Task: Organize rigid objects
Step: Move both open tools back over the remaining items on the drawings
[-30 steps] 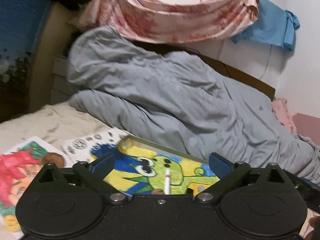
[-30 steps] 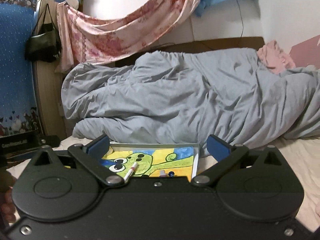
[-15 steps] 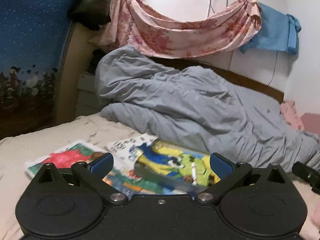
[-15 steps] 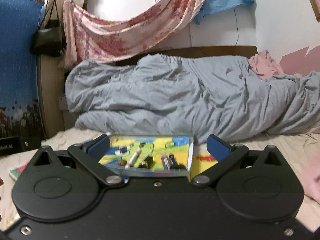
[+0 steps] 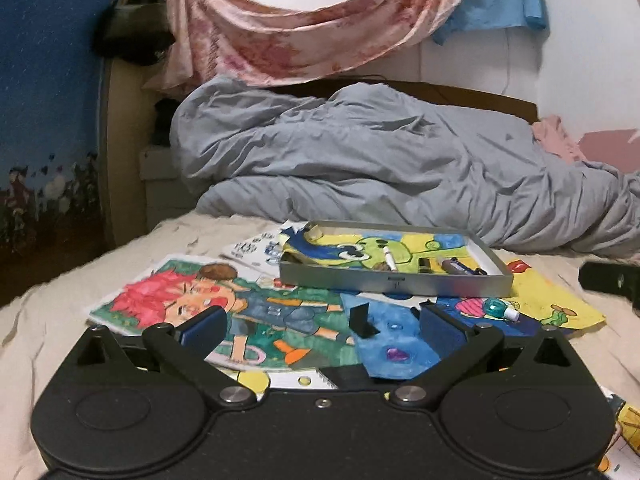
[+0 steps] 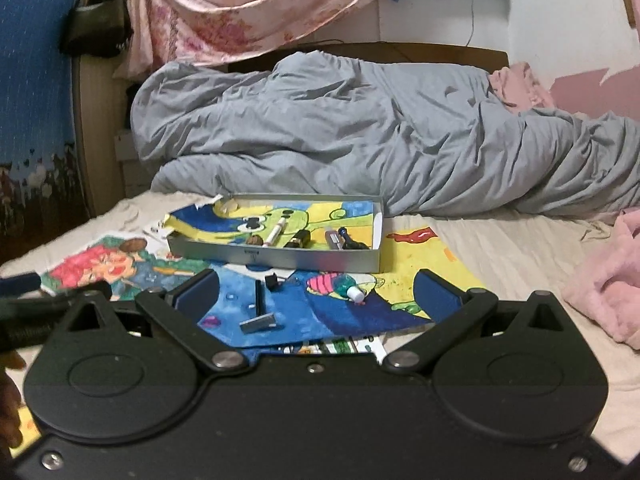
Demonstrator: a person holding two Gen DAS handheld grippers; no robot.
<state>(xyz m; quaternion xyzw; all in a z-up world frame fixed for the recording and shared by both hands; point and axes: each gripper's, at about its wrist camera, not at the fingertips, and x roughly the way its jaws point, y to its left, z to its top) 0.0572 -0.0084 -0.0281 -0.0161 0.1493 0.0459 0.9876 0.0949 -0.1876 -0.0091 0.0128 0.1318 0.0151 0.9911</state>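
Grey duvet (image 6: 360, 132) heaped at the back of the bed; coloured drawings (image 6: 320, 308) spread in front of it. Metal tray (image 6: 276, 258) on the drawings, ahead of both grippers (holding a white pen (image 6: 277, 232) and small items). Razor (image 6: 259, 316) lies between the right gripper's (image 6: 316, 292) spread fingers. Left gripper (image 5: 320, 324) likewise open, empty.
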